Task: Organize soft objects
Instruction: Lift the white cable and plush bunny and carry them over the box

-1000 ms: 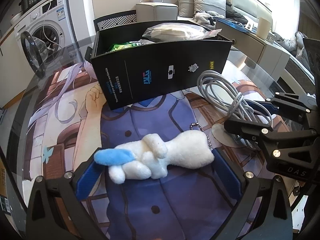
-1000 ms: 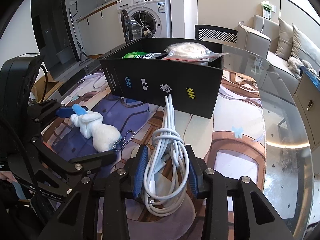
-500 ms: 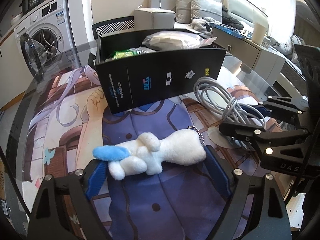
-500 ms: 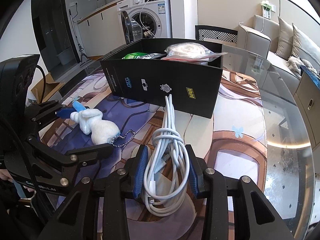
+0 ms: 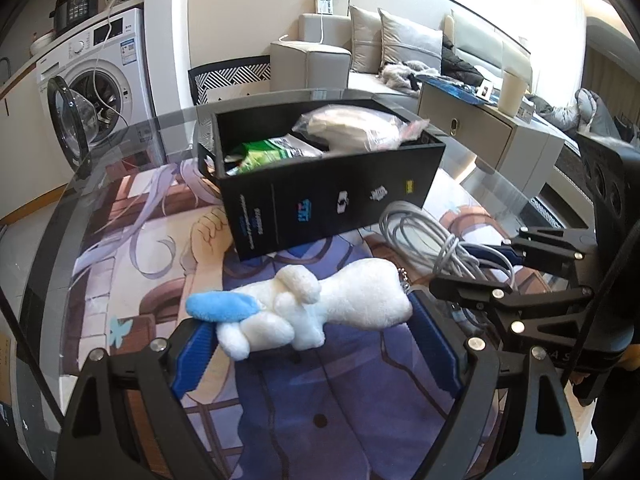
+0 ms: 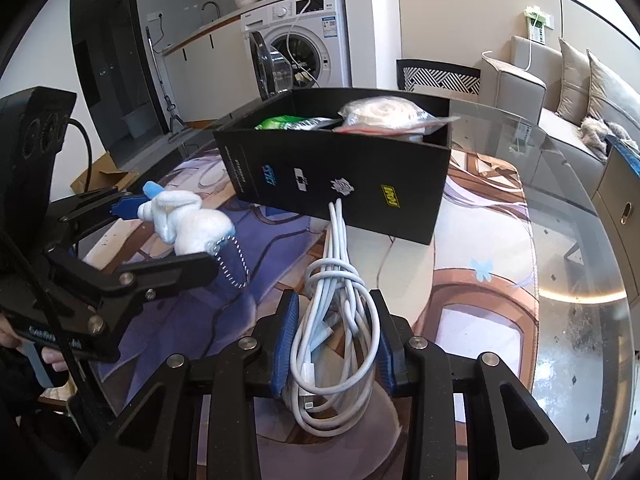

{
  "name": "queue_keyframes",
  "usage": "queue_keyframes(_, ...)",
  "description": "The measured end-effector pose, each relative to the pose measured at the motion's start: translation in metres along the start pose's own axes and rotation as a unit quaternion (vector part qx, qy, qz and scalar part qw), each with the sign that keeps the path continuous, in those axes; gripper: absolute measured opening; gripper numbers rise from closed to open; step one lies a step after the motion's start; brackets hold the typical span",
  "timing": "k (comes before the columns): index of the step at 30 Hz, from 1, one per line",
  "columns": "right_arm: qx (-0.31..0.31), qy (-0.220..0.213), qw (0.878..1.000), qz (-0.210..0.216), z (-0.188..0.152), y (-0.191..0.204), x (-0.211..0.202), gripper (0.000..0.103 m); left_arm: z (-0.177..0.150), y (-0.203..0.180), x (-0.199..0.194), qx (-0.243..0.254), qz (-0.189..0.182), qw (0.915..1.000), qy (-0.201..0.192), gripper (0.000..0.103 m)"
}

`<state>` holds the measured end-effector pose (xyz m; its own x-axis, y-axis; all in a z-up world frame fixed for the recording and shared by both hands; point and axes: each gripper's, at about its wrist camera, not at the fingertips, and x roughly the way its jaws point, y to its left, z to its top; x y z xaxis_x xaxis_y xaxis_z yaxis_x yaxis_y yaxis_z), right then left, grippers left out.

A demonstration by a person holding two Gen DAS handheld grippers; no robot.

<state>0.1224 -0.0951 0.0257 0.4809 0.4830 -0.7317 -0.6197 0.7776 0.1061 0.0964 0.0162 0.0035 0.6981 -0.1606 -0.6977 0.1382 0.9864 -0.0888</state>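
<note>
My left gripper (image 5: 316, 332) is shut on a white plush toy with a blue ear (image 5: 312, 310) and holds it lifted above the printed mat; the toy also shows in the right wrist view (image 6: 188, 224), its bead chain hanging. My right gripper (image 6: 332, 344) is shut on a bundle of white cable (image 6: 334, 320), which rests on the mat; the cable also shows in the left wrist view (image 5: 432, 236). A black open box (image 5: 332, 200) stands behind both; it also shows in the right wrist view (image 6: 340, 180) with a green packet (image 5: 272, 152) and a clear bag of white material (image 5: 352, 128) inside.
The round glass table (image 6: 560, 240) carries a printed mat (image 5: 140, 248). A washing machine (image 5: 96, 80) stands at the back left, a patterned chair (image 5: 228, 80) behind the box, and a sofa (image 5: 400, 48) and low cabinet (image 5: 488, 136) to the right.
My left gripper has closed on the plush toy and lifted it off the mat toward the box. The right gripper has stayed shut on the cable.
</note>
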Motion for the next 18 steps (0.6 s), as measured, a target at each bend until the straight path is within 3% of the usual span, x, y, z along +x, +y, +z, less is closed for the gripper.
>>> queue_keyframes(11, -0.002, -0.02, 1.0, 0.01, 0.005, -0.001, -0.017, 0.033, 0.004, 0.007, -0.01, -0.011, -0.001, 0.9998, -0.014, 0.089)
queue_keyframes(18, -0.024, 0.007, 1.0, -0.002, -0.001, 0.003, -0.01, 0.033, 0.004, 0.008, -0.01, -0.012, 0.0, 0.9998, -0.014, 0.089)
